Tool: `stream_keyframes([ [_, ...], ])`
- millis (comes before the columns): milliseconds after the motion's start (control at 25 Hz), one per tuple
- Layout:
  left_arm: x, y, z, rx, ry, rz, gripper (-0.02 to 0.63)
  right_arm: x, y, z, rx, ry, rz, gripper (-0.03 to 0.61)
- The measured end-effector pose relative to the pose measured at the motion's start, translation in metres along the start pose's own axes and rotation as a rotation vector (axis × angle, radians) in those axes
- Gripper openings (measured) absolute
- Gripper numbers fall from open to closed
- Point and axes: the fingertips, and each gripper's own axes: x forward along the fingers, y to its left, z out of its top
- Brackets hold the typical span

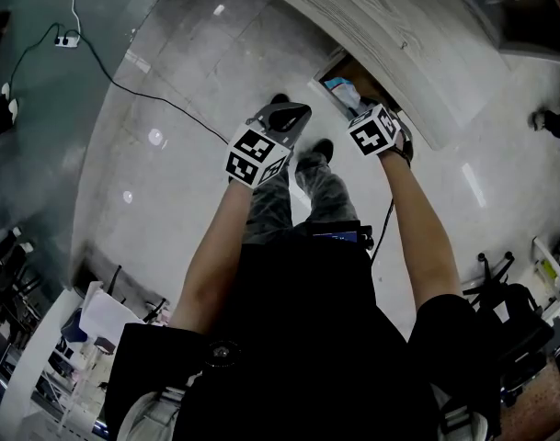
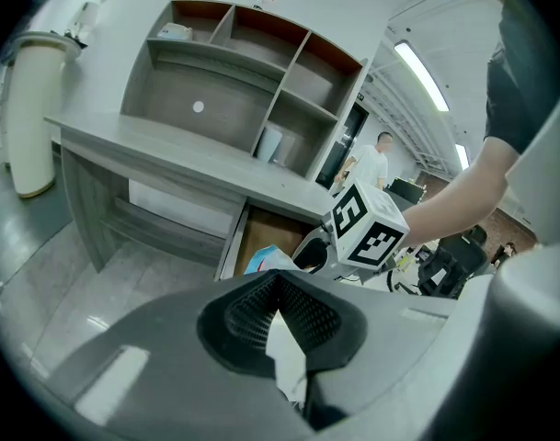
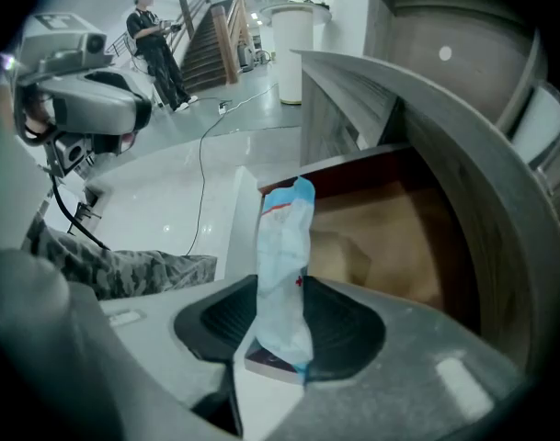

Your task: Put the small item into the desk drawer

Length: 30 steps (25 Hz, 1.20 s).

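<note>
Right hand-held gripper (image 3: 281, 327) pinches blue packet (image 3: 285, 246) at open drawer (image 3: 390, 237); left hand-held gripper (image 2: 280, 288) seems pressed together

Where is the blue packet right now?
In the right gripper view, the blue packet is clamped between the right gripper's fingers, just in front of the open desk drawer.

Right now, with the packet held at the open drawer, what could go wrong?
1. The right gripper grips the blue packet only by its lower end; the rest could twist out.
2. The desk top sits close above the drawer; the gripper could knock it.
3. Released near the rim, the packet may hit the floor.
</note>
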Motion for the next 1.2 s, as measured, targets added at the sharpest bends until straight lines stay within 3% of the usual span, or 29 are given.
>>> stream_keyframes([
  [1200,-0.004,0.022,-0.016,-0.025,0.032,0.016,-0.009,0.04,-0.008,0.003,-0.071,0.112,0.023,0.155],
])
